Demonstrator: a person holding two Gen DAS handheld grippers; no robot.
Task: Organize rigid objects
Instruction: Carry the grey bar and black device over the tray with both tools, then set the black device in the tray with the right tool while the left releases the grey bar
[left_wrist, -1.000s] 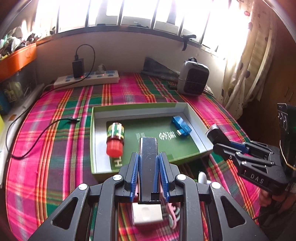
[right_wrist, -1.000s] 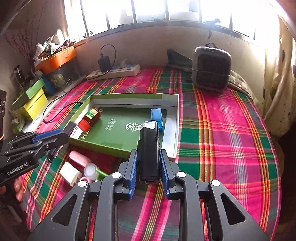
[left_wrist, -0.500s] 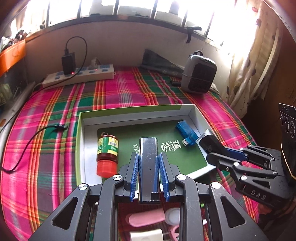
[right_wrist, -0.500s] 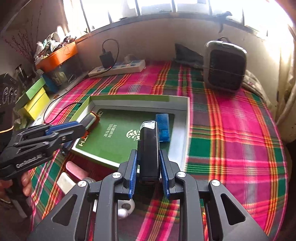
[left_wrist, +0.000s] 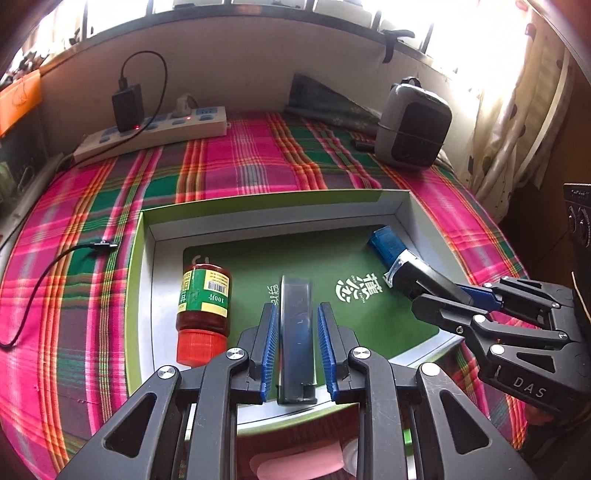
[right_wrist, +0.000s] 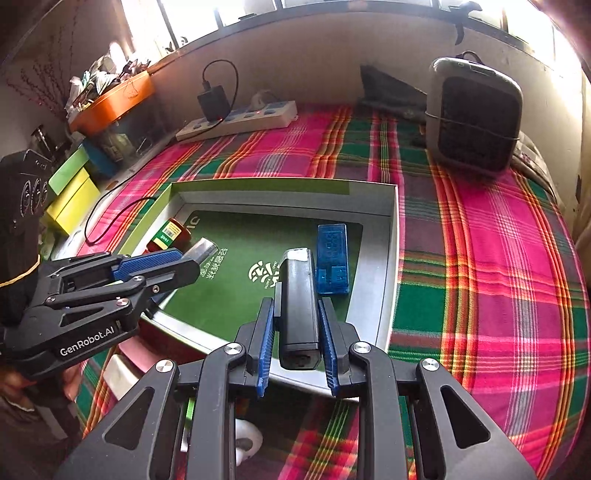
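Observation:
A shallow green box lid (left_wrist: 144, 288) (right_wrist: 391, 236) lies on the plaid cloth. In it lie a red-capped bottle (left_wrist: 203, 310) (right_wrist: 166, 234) and a blue USB gadget (left_wrist: 386, 245) (right_wrist: 332, 264). My left gripper (left_wrist: 295, 350) is over the lid's near edge. A dark flat bar (left_wrist: 295, 339) stands between its blue pads with small gaps on both sides. It shows from the side in the right wrist view (right_wrist: 155, 273). My right gripper (right_wrist: 297, 339) holds a black device (right_wrist: 297, 306) over the lid's right part, beside the blue gadget. It shows in the left wrist view (left_wrist: 439, 291).
A power strip with charger (left_wrist: 147, 129) (right_wrist: 240, 118) and a grey heater (left_wrist: 413, 125) (right_wrist: 472, 118) stand at the back. A black cable (left_wrist: 55, 266) lies left of the lid. A pink item (left_wrist: 295, 461) and white items (right_wrist: 122, 373) lie near the lid's front edge.
Both grippers moved forward over the lid. The left gripper's pads have parted slightly from the dark bar. The right gripper's pads look a little wider too.

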